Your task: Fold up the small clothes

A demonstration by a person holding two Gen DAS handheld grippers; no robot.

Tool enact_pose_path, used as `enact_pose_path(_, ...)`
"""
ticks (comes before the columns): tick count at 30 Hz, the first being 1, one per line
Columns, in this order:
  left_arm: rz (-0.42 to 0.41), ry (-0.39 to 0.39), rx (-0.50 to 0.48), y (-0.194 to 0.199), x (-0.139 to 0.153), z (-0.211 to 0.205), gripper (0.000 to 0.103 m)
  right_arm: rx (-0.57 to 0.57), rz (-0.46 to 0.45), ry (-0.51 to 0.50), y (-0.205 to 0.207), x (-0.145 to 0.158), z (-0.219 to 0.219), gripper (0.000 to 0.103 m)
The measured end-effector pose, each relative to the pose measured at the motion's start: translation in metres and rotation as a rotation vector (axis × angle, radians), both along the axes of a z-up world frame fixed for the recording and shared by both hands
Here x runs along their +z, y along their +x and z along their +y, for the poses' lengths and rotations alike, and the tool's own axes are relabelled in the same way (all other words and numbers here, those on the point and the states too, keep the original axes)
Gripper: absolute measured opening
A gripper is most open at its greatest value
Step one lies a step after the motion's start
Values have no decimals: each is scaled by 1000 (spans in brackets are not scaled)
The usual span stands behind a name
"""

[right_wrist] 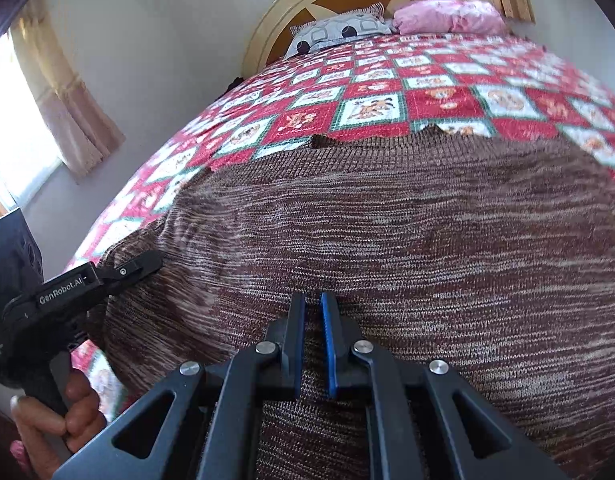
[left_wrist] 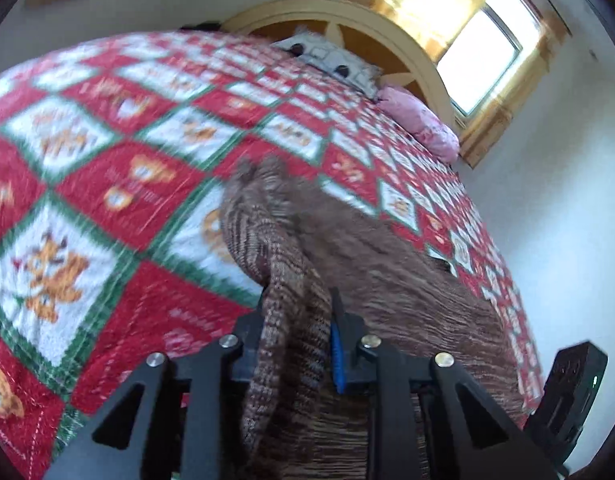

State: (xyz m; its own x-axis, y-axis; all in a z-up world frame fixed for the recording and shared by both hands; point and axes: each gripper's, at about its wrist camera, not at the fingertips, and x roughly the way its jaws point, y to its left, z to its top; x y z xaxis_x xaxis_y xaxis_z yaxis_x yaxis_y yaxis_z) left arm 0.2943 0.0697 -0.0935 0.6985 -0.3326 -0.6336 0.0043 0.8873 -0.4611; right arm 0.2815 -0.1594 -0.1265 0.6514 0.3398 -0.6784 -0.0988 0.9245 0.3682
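The left claw (left_wrist: 297, 316) is pinching a ribbed sleeve of the brown knit sweater (right_wrist: 387, 240); the right claw (right_wrist: 313, 312) is resting nearly closed, empty, over it on the quilted bed (left_wrist: 107, 160).

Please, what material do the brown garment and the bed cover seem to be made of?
Brown sweater: knitted yarn, probably wool or acrylic; rows of stitches show, in mottled brown and cream, with a matte look. Bed cover: printed woven cloth, likely cotton, seemingly quilted; faint stitch lines and a flat red, white and green pattern show.
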Motion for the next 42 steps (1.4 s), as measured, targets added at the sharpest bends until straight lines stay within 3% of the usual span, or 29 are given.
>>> enact_pose_path(6,-108,158,-135,-8,28,-59,25,-36,51,293,4,4,-48,9)
enact_pose_path(9,-134,229,-205,-13,24,-90,25,-51,43,378,7,14,-73,9)
enact_pose_path(13,-105,283,-259,-17,3,-114,25,-24,65,462,17,17,-89,12)
enact_pose_path(15,-97,299,-262,-18,1,-117,25,4,96,519,26,14,-91,42)
enact_pose_path(16,-98,292,-262,-17,3,-115,25,13,104,546,29,12,-91,69)
enact_pose_path(17,-98,285,-263,-18,4,-114,25,19,110,594,34,10,-93,77)
enact_pose_path(19,-92,282,-262,-17,3,-113,25,31,109,626,42,10,-90,77)
enact_pose_path(22,-110,322,-261,-19,3,-122,25,93,116,598,63,17,-73,77)
enact_pose_path(26,-120,360,-253,-22,3,-128,25,184,203,530,99,19,-39,77)
enact_pose_path(30,-147,444,-262,-28,4,-142,25,289,263,407,120,27,-3,77)
enact_pose_path(35,-199,504,-314,-40,6,-158,25,381,319,169,142,31,29,75)
enact_pose_path(36,-205,512,-322,-41,6,-160,25,381,281,128,140,33,30,71)
enact_pose_path(38,-214,524,-332,-44,7,-164,25,365,270,140,140,31,26,46)
enact_pose_path(39,-218,526,-336,-46,8,-163,25,341,280,163,142,28,20,39)
enact_pose_path(40,-222,528,-340,-47,8,-164,25,319,281,181,141,26,14,23)
enact_pose_path(41,-225,529,-345,-49,9,-165,25,305,276,196,139,24,9,15)
enact_pose_path(42,-232,531,-351,-51,10,-166,25,285,263,210,136,21,2,14)
